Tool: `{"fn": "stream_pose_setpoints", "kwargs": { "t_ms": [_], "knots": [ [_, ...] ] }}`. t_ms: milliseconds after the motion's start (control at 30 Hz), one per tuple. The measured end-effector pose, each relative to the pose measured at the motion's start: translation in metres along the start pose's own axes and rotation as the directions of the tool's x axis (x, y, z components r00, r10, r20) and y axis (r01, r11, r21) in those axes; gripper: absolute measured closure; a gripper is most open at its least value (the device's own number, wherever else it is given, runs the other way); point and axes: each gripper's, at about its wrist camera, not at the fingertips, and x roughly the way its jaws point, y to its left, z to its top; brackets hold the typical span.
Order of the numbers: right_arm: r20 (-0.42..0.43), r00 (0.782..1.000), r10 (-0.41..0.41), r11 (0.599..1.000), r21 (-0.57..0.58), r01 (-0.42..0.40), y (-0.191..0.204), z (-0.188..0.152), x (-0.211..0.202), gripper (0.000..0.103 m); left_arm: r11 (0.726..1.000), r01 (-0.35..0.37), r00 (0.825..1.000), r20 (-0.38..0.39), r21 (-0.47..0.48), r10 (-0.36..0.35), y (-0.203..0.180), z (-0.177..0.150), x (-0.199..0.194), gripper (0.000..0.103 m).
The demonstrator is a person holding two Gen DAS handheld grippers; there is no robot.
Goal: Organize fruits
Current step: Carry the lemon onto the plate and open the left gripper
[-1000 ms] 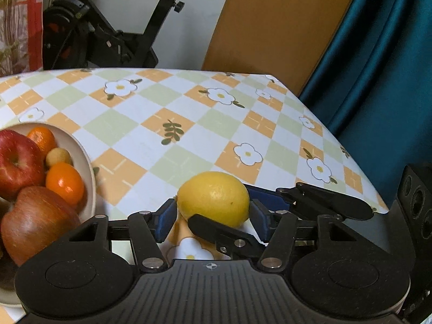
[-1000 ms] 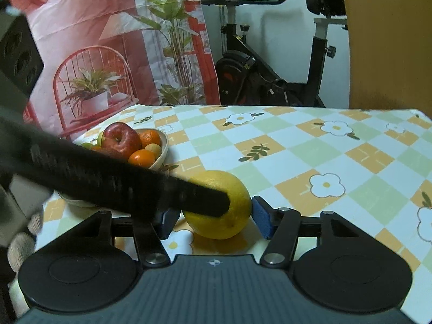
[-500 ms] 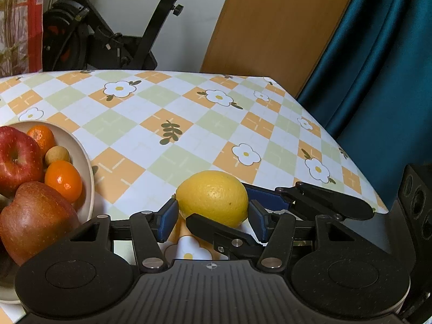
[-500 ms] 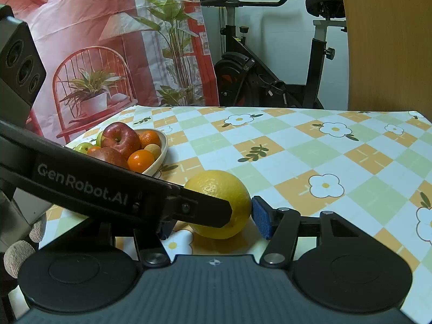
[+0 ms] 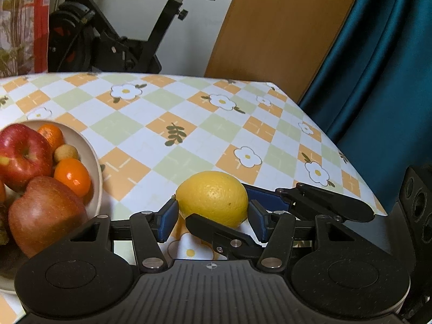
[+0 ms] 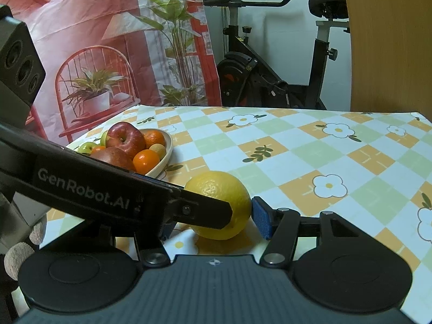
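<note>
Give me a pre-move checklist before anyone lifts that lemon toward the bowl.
1. Left gripper seated on the lemon: ok, both blue pads meet its sides.
2. Right gripper seated on the lemon: cannot tell, one pad is hidden behind the left gripper's finger.
3. Only one gripper on the lemon: not ok, both straddle it with fingers crossing.
4. Path to the bowl: ok, only bare tablecloth between.
5. Room in the bowl: cannot tell, the visible part is heaped with apples and oranges.
</note>
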Motion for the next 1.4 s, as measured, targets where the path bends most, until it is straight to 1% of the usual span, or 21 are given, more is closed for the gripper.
{"fn": "stream_pose_setpoints", "kwargs": {
  "t_ms": [167, 267, 433, 633, 767, 900, 1067, 1233, 1400],
  "knots": [
    [0.03, 0.999, 0.01, 1.0, -0.006, -0.01, 0.006, 0.004, -0.006, 0.043, 1.0, 0.001, 0.999, 0.037, -0.012, -0.001, 0.002, -0.001, -0.013, 0.044],
    [0.034, 0.999, 0.016, 1.0, -0.012, -0.016, 0.01, 0.006, -0.008, 0.043, 1.0, -0.006, 0.998, 0.057, -0.008, 0.006, 0.002, -0.004, -0.022, 0.044],
    [0.045, 0.998, 0.035, 0.998, -0.05, -0.033, 0.026, 0.014, -0.011, 0.043, 0.998, -0.006, 0.994, 0.112, -0.056, 0.012, 0.013, -0.005, -0.046, 0.044],
    [0.078, 0.995, 0.062, 0.993, -0.106, -0.054, 0.05, 0.033, -0.011, 0.043, 0.997, -0.015, 0.979, 0.203, -0.078, 0.031, 0.026, -0.001, -0.078, 0.044],
    [0.089, 0.992, 0.088, 0.985, -0.156, -0.073, 0.068, 0.047, -0.006, 0.043, 0.994, -0.012, 0.971, 0.238, -0.11, 0.038, 0.043, 0.002, -0.095, 0.045],
    [0.084, 0.989, 0.123, 0.976, -0.189, -0.106, 0.085, 0.059, 0.008, 0.043, 0.988, -0.014, 0.967, 0.248, -0.151, 0.052, 0.065, 0.008, -0.105, 0.045],
    [0.056, 0.982, 0.179, 0.967, -0.195, -0.165, 0.104, 0.077, 0.039, 0.043, 0.975, -0.029, 0.966, 0.246, -0.219, 0.084, 0.099, 0.022, -0.108, 0.046],
    [0.02, 0.976, 0.217, 0.953, -0.221, -0.208, 0.125, 0.092, 0.072, 0.043, 0.964, -0.037, 0.973, 0.212, -0.261, 0.095, 0.136, 0.033, -0.108, 0.046],
    [-0.029, 0.976, 0.215, 0.942, -0.256, -0.215, 0.143, 0.095, 0.098, 0.043, 0.949, -0.038, 0.98, 0.176, -0.313, 0.097, 0.163, 0.033, -0.103, 0.045]
  ]
}}
